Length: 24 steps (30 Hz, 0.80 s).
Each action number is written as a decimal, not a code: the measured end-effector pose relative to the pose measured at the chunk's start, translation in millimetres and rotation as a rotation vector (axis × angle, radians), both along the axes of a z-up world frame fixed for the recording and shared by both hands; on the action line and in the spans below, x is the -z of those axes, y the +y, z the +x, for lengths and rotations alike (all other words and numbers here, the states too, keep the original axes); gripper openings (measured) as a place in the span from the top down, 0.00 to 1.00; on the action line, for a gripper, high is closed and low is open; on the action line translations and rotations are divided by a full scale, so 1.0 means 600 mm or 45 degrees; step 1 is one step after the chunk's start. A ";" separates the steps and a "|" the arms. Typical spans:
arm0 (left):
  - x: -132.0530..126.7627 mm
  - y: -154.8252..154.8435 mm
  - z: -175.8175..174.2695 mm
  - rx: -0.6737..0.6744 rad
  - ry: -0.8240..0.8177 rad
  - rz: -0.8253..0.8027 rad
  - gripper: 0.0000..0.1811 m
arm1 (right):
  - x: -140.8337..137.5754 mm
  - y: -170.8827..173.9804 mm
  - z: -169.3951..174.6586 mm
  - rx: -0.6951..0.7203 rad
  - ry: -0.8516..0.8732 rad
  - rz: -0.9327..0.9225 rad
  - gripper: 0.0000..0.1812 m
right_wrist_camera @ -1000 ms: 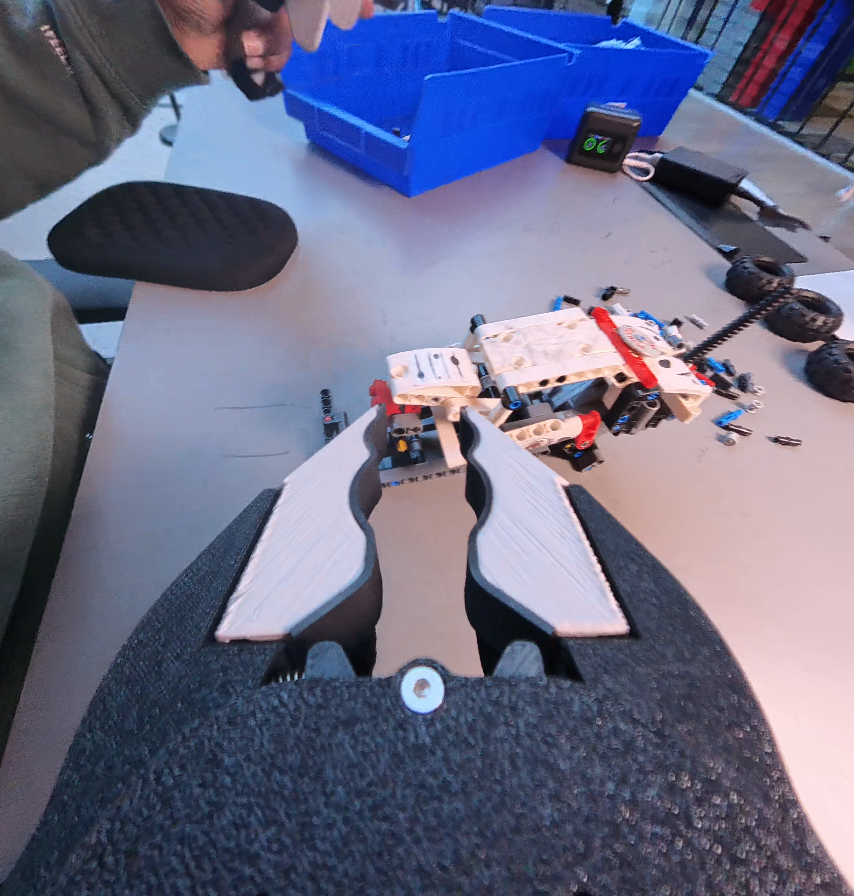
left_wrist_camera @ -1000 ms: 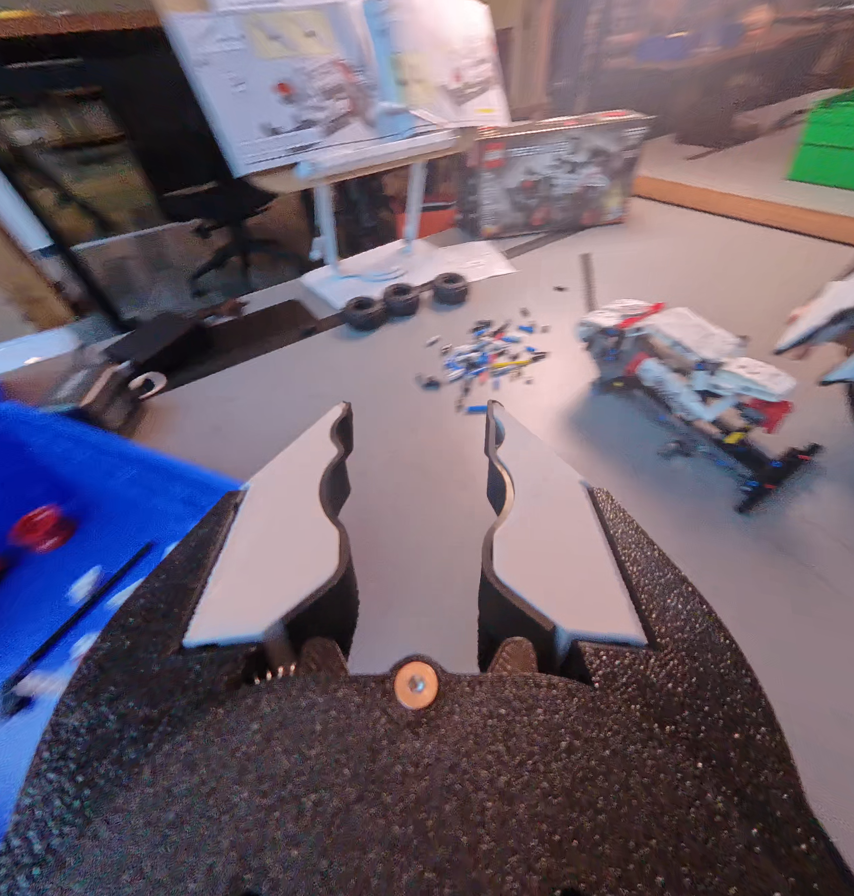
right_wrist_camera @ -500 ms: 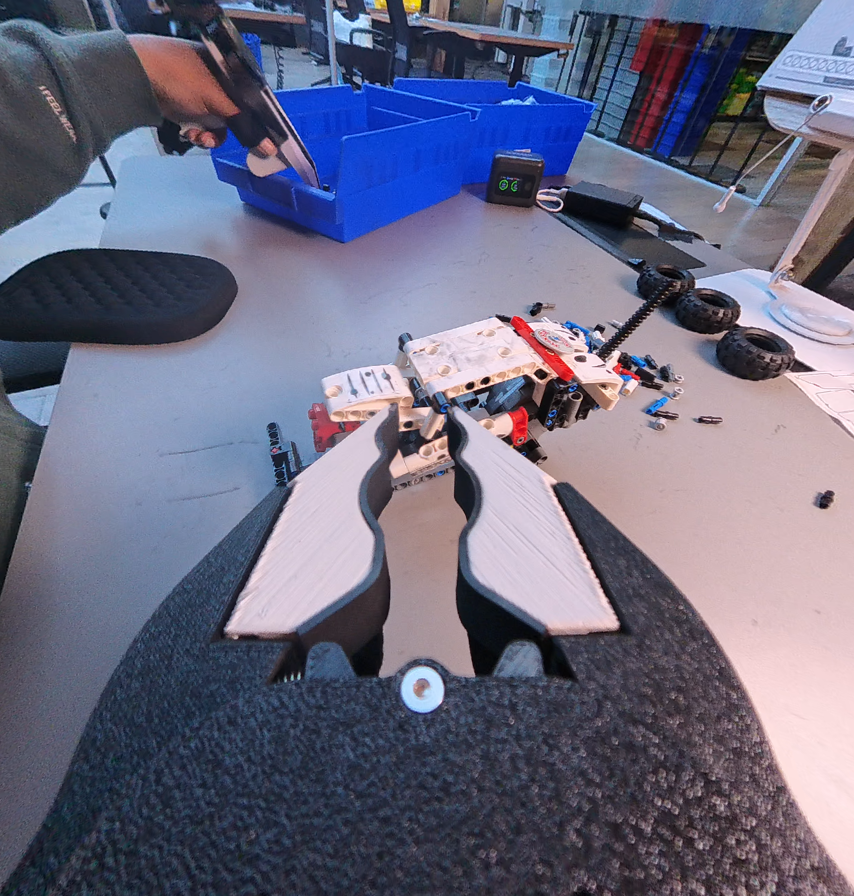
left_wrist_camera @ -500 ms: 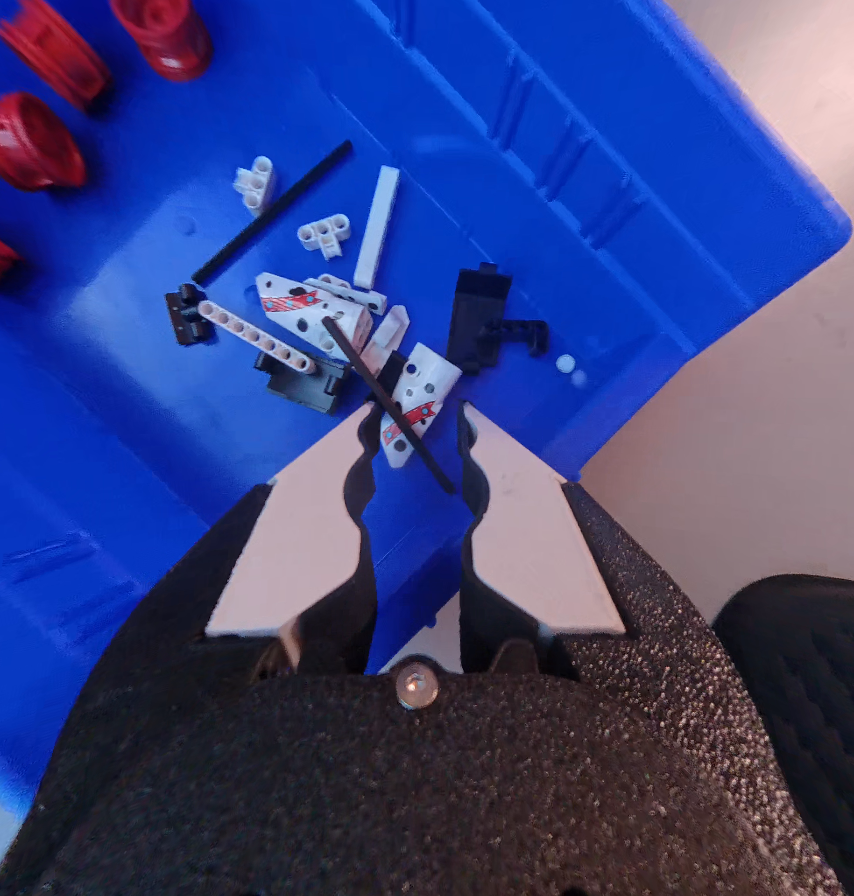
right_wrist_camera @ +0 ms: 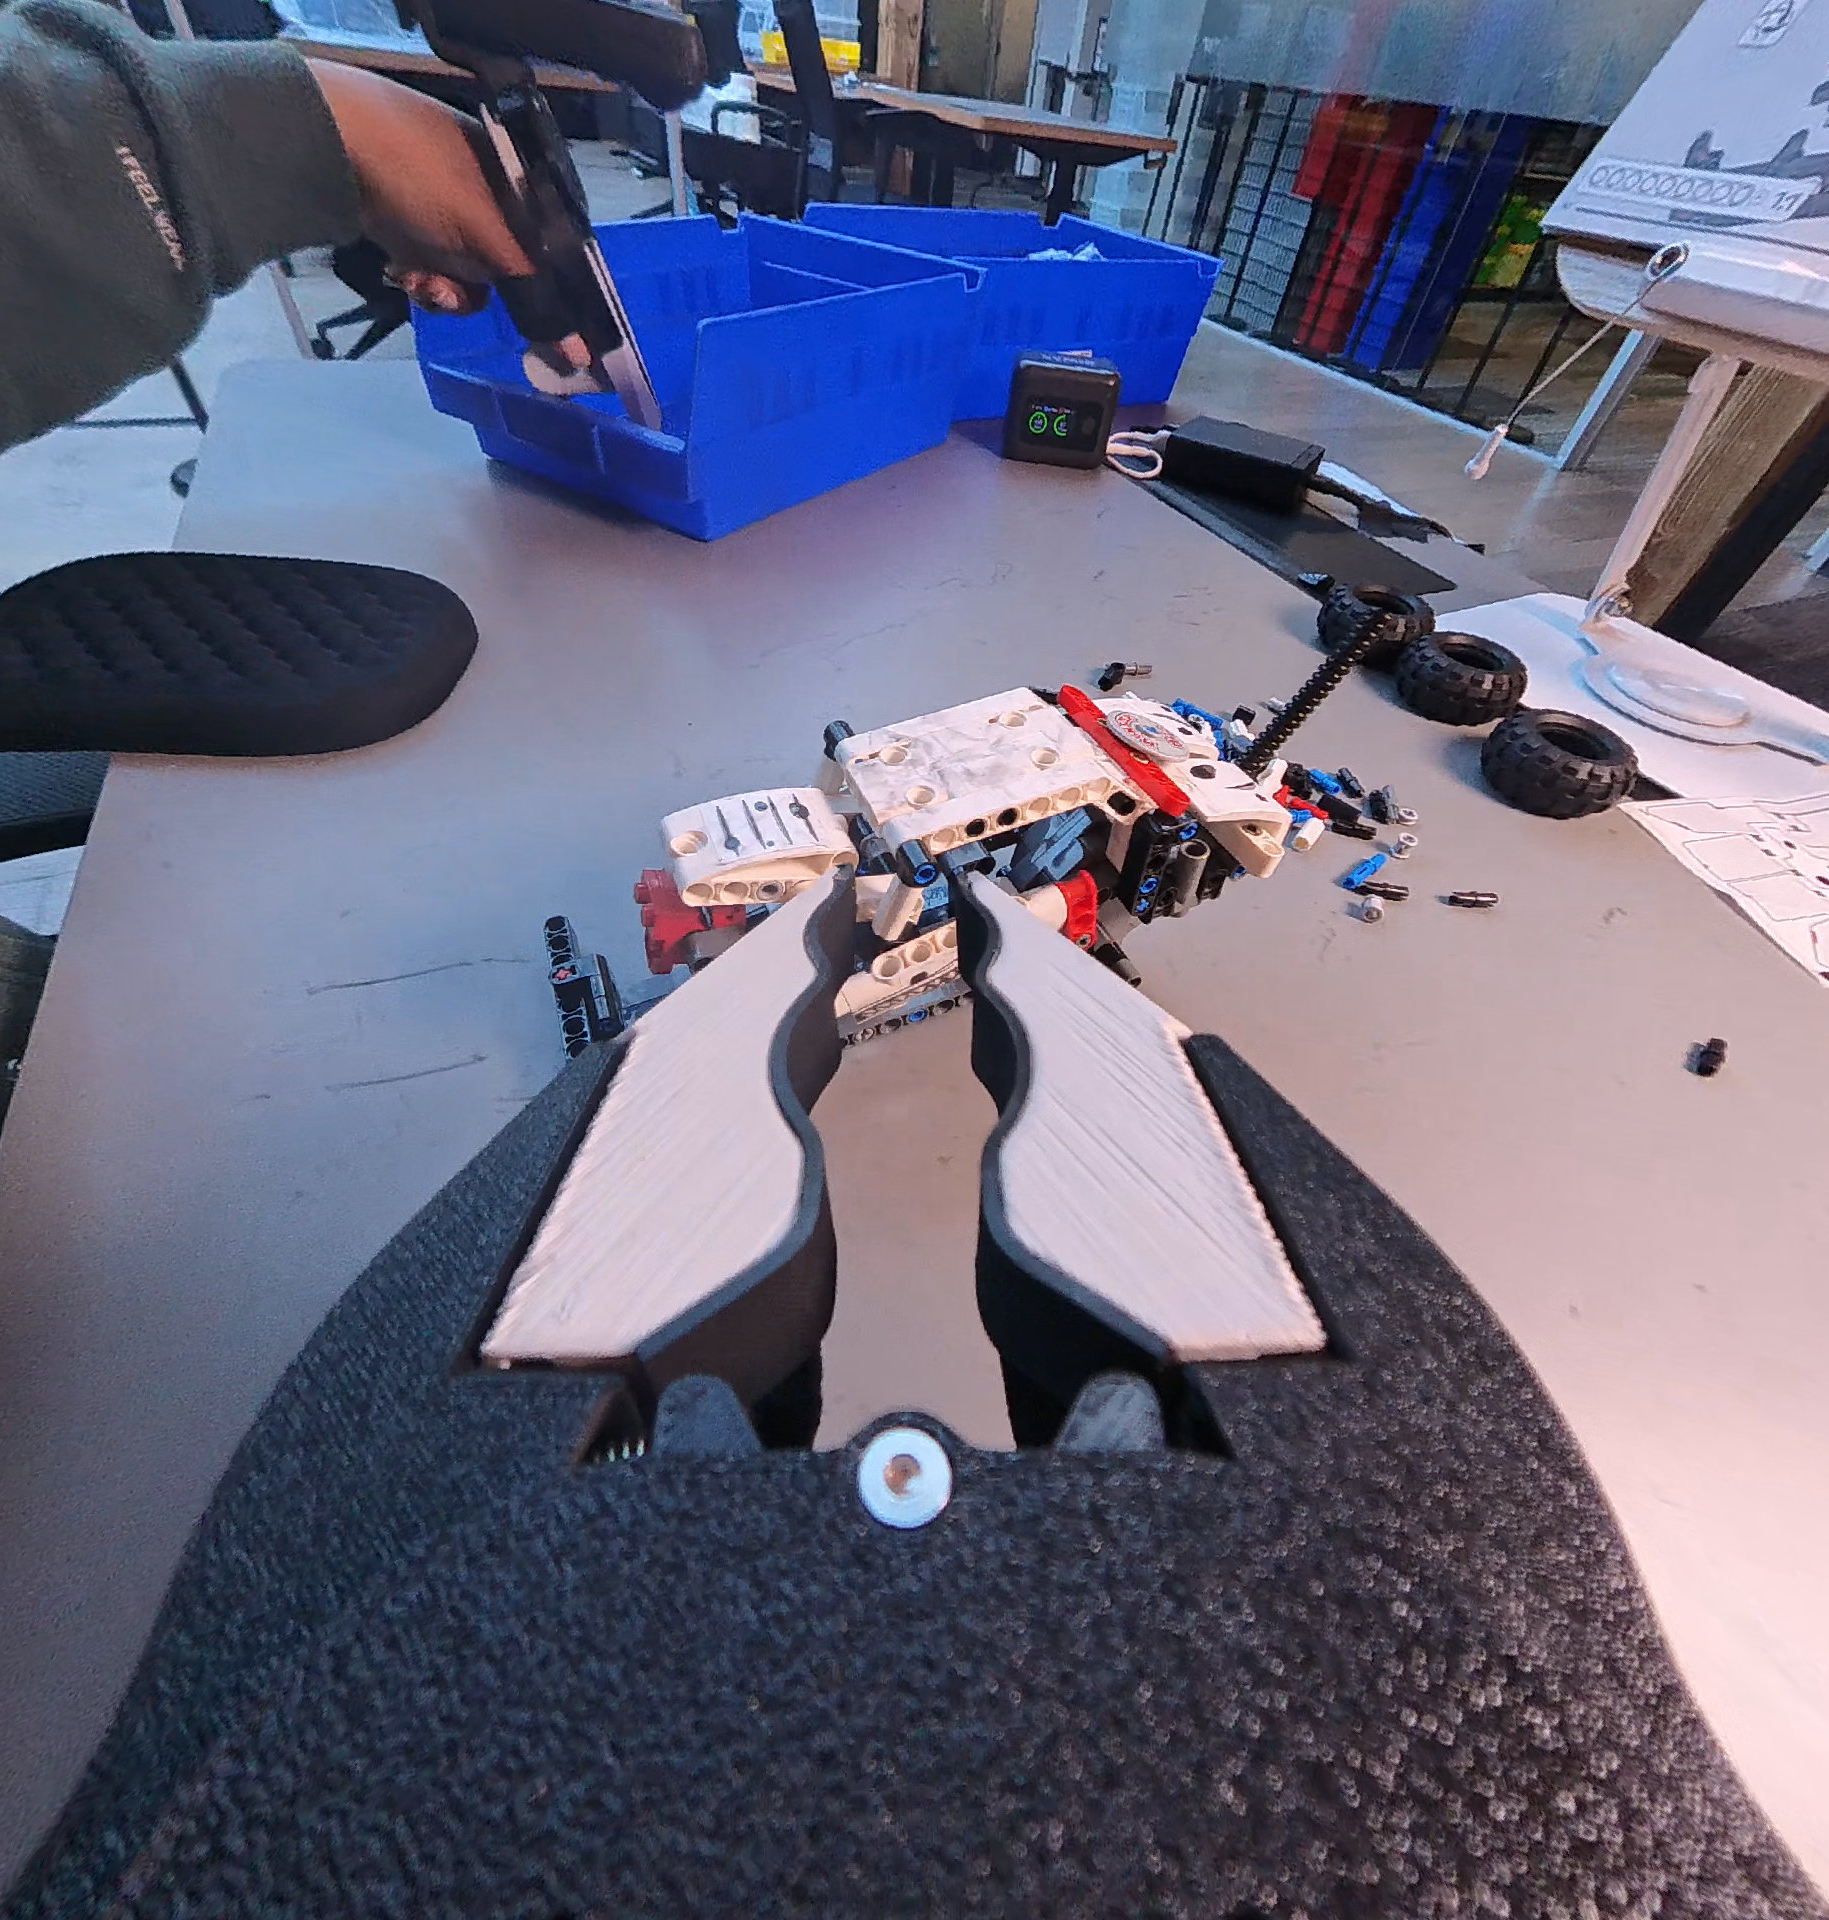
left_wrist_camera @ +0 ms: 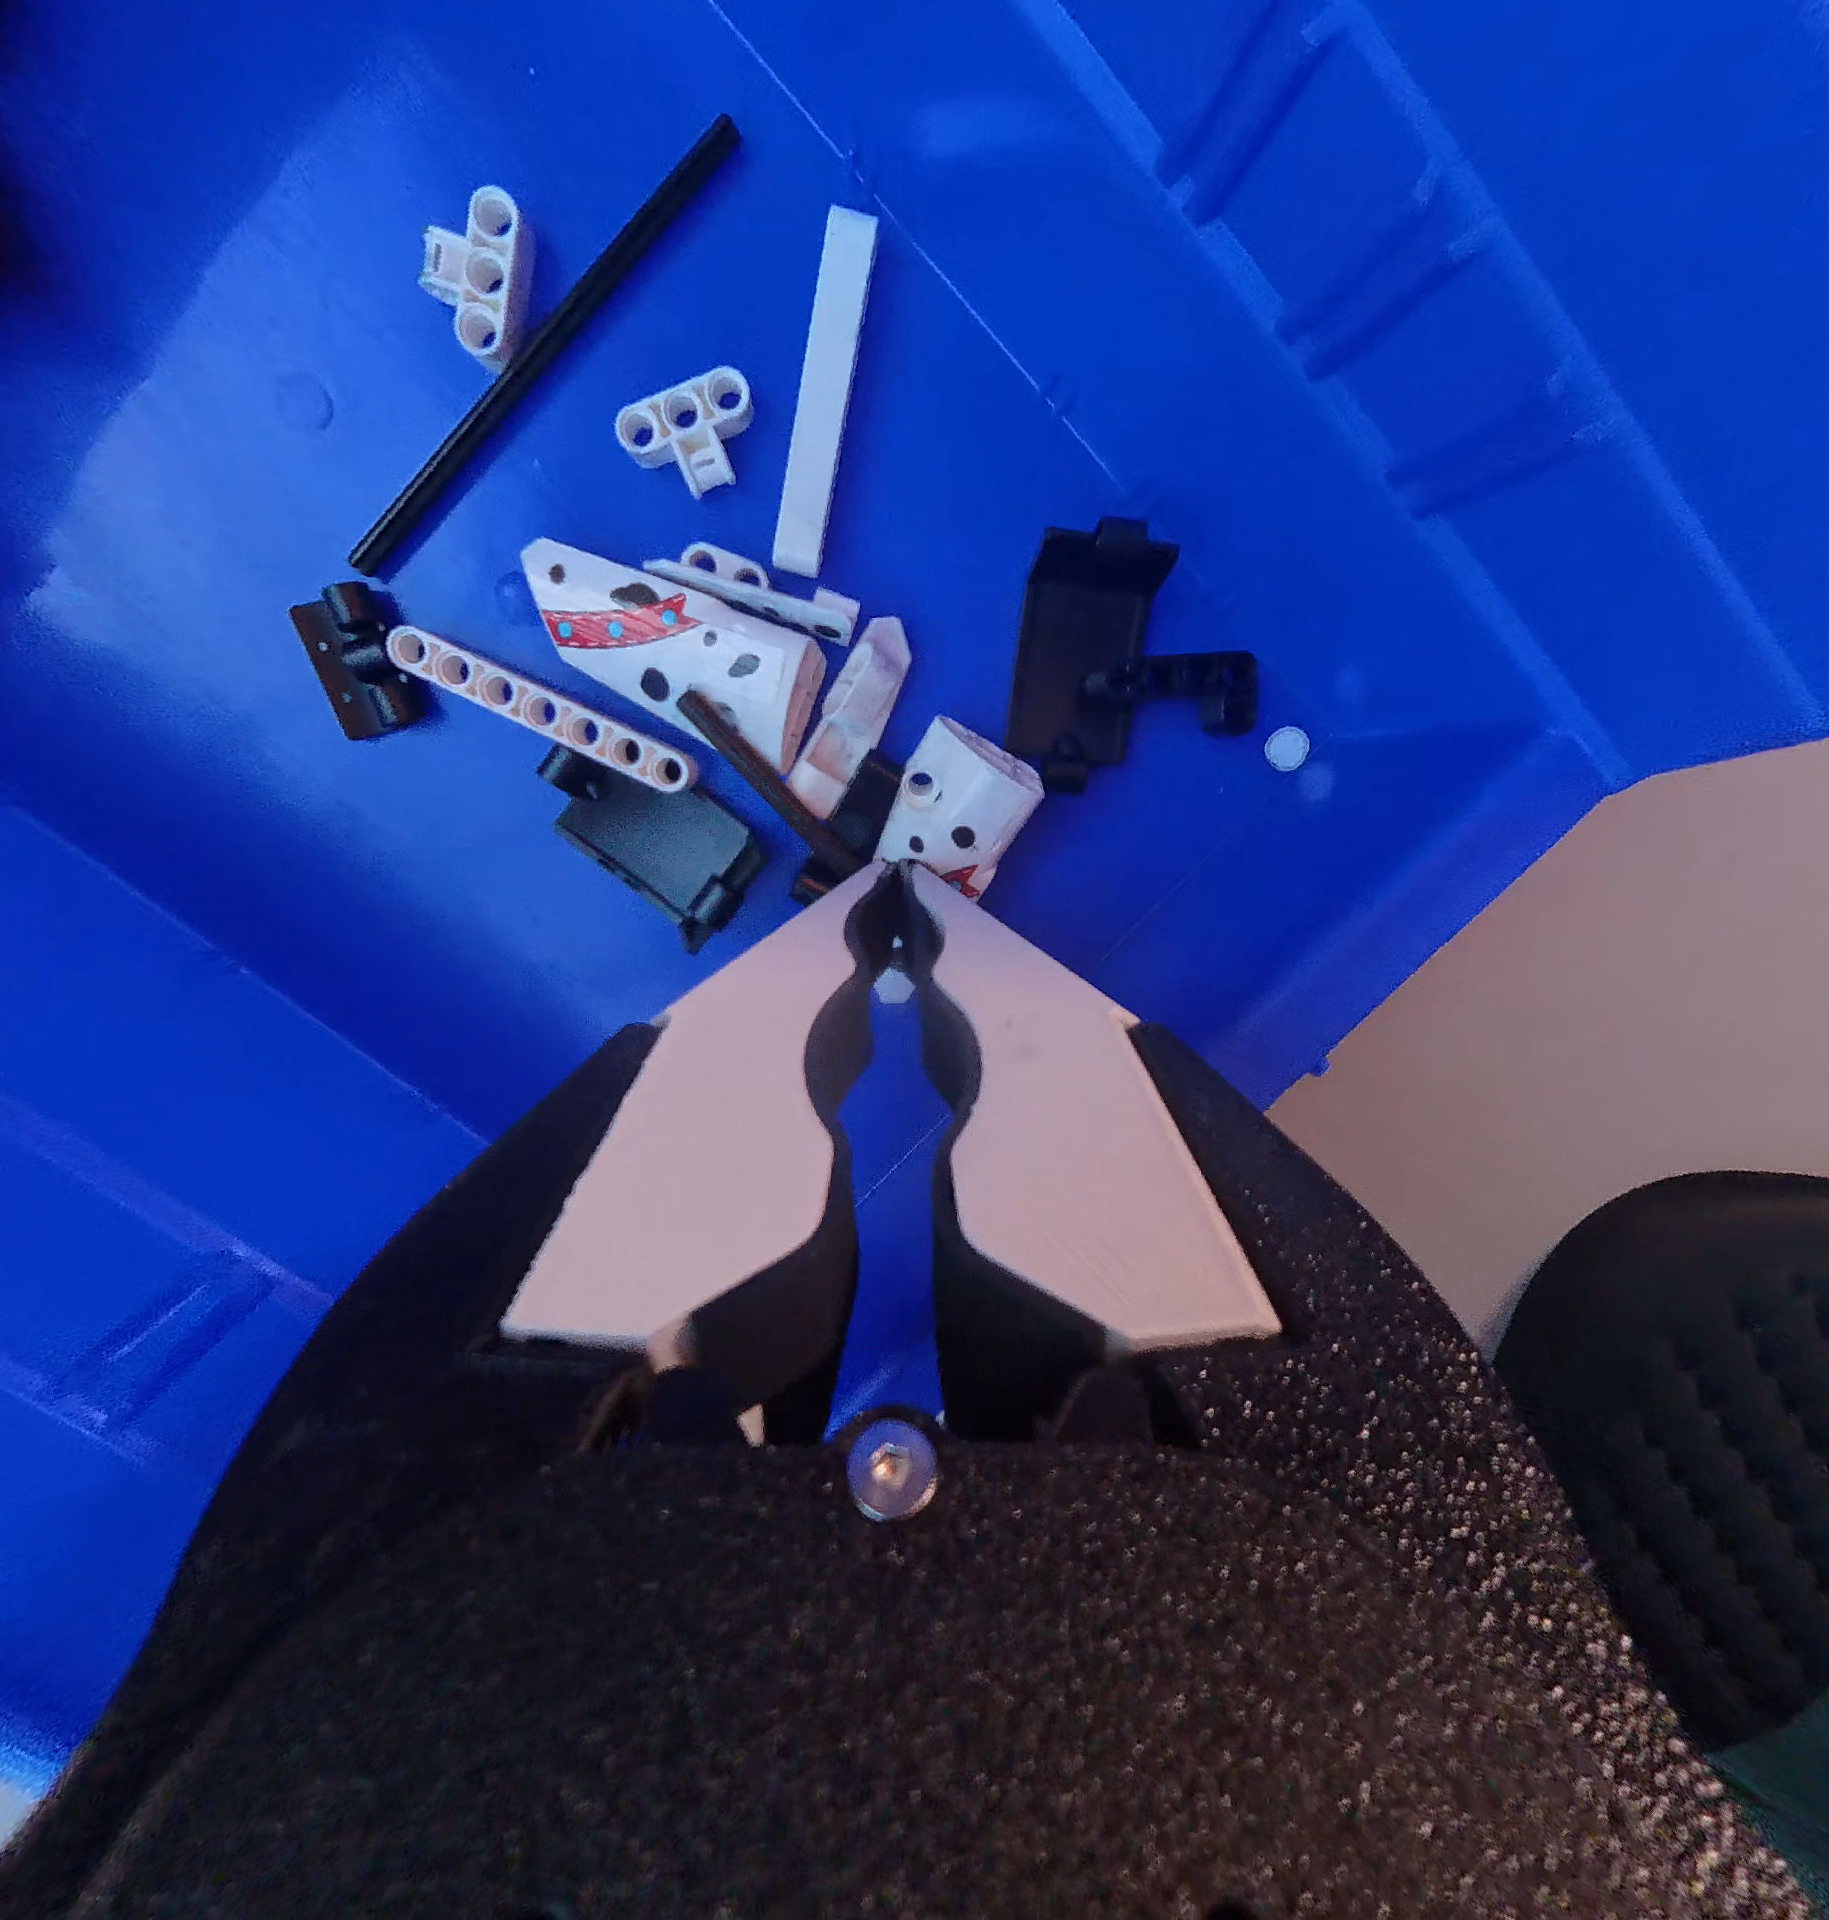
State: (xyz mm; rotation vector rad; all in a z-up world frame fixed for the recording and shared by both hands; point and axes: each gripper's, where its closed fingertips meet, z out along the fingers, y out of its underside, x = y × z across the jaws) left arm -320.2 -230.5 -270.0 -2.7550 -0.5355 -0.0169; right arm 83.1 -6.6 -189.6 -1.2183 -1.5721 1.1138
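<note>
My left gripper [left_wrist_camera: 894, 875] is down inside a blue bin [left_wrist_camera: 1305, 312], jaws closed at the tips on a thin black rod [left_wrist_camera: 754, 769]. A white curved panel with red marking [left_wrist_camera: 957, 805] lies right at the tips. It also shows in the right wrist view [right_wrist_camera: 577, 343], held by a hand and dipping into the blue bin [right_wrist_camera: 816, 416]. My right gripper [right_wrist_camera: 905, 894] is open, its fingertips either side of a white beam low on a white, red and black brick vehicle model [right_wrist_camera: 983, 800] that rests on the grey table [right_wrist_camera: 370, 1039].
The bin holds loose white and black parts, such as a long white beam [left_wrist_camera: 536, 712] and a black block [left_wrist_camera: 1086, 623]. Three black tyres [right_wrist_camera: 1461, 675], small scattered pins [right_wrist_camera: 1367, 862], a paper sheet [right_wrist_camera: 1772, 873], a small black device [right_wrist_camera: 1061, 405] and a black armrest [right_wrist_camera: 193, 649] surround the model. One gripper's finger ends stand about 45 cm off the other's. Left tips and right tips are each some 30 cm from the black armrest [right_wrist_camera: 193, 649].
My left gripper swung from over the table into the blue bin, lowered onto the parts and closed on the black rod. My right gripper edged closer to the model and narrowed slightly.
</note>
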 end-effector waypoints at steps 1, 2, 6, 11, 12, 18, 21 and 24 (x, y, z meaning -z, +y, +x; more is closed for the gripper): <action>0.004 -0.002 0.000 0.009 0.001 -0.026 1.00 | 0.000 0.000 0.001 0.000 0.003 0.002 0.90; 0.005 -0.002 -0.004 0.018 0.016 -0.040 1.00 | -0.001 0.000 0.001 0.001 0.007 0.004 0.90; 0.005 -0.027 -0.047 -0.012 0.233 -0.186 1.00 | -0.003 0.002 0.002 0.011 0.018 0.006 0.90; -0.022 -0.033 -0.077 -0.048 0.437 -0.186 1.00 | -0.001 0.003 0.001 0.017 0.011 0.006 0.90; -0.023 -0.033 -0.077 -0.052 0.430 -0.180 0.99 | -0.001 0.003 0.001 0.016 0.007 0.006 0.90; 0.010 -0.061 -0.064 -0.059 0.250 -0.340 0.85 | 0.003 0.001 0.000 0.016 -0.004 0.025 0.90; 0.013 -0.056 -0.064 -0.010 0.248 -0.362 0.98 | 0.003 0.001 0.000 0.019 -0.006 0.030 0.90; -0.019 -0.050 -0.057 0.043 0.321 -0.341 0.98 | 0.002 0.004 0.000 0.029 0.001 0.025 0.90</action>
